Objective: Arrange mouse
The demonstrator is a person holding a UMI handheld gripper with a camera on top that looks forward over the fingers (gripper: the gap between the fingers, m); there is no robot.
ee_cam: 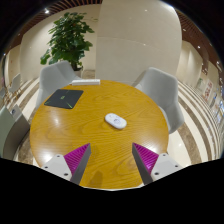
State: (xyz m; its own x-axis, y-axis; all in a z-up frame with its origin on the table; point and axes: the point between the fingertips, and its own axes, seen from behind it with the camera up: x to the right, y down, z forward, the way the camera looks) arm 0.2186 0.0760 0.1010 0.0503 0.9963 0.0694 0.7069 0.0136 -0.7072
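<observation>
A white mouse (pixel 116 121) lies on the round wooden table (pixel 90 110), right of the table's middle and a good way beyond my fingers. A dark mouse pad (pixel 64 98) lies at the far left of the table, apart from the mouse. My gripper (pixel 112 160) hovers over the near edge of the table, open and empty, with its magenta pads (pixel 75 157) spread wide. The mouse sits ahead of the gap, slightly toward the right finger.
Two white chairs (pixel 158 92) stand around the table, one at the back left (pixel 58 74) and one at the right. A potted plant (pixel 70 38) stands behind, next to a broad white column (pixel 135 40).
</observation>
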